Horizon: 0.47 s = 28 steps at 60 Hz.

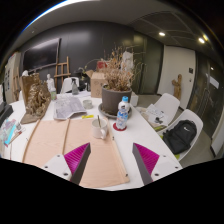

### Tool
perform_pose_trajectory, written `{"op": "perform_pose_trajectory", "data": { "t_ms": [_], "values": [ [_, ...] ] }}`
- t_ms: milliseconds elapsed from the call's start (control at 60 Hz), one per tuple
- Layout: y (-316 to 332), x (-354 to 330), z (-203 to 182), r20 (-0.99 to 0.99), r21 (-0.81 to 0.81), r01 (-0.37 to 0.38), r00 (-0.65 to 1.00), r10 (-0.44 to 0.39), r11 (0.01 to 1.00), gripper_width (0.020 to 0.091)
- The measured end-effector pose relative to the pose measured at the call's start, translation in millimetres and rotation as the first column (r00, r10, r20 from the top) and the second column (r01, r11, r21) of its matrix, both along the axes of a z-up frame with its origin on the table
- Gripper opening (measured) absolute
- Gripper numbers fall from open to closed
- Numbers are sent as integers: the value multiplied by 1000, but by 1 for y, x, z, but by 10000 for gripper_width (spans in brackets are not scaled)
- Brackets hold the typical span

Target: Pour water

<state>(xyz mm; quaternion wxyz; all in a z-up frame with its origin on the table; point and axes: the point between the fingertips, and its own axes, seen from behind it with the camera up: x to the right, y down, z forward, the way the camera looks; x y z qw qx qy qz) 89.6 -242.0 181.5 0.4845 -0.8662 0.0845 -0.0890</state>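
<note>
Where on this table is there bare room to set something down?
Free: the flat brown cardboard sheet ahead of the open gripper, and white tabletop right of the clear blue-capped water bottle. Crowded: around the dark plant pot and scattered papers.

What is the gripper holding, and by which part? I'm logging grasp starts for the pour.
Nothing. The gripper is open, with only the table between its fingers; the water bottle stands untouched beyond them.
</note>
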Motion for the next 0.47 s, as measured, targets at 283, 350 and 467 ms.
{"op": "perform_pose_trajectory", "data": {
  "t_ms": [283,350,467],
  "values": [
    [-62,-43,10,56,-27,-51,997,53,998,854],
    [-66,-44,11,39,-27,-52,998,53,998,855],
    [-71,-46,9,39,-31,-50,998,51,998,853]
  ]
}}
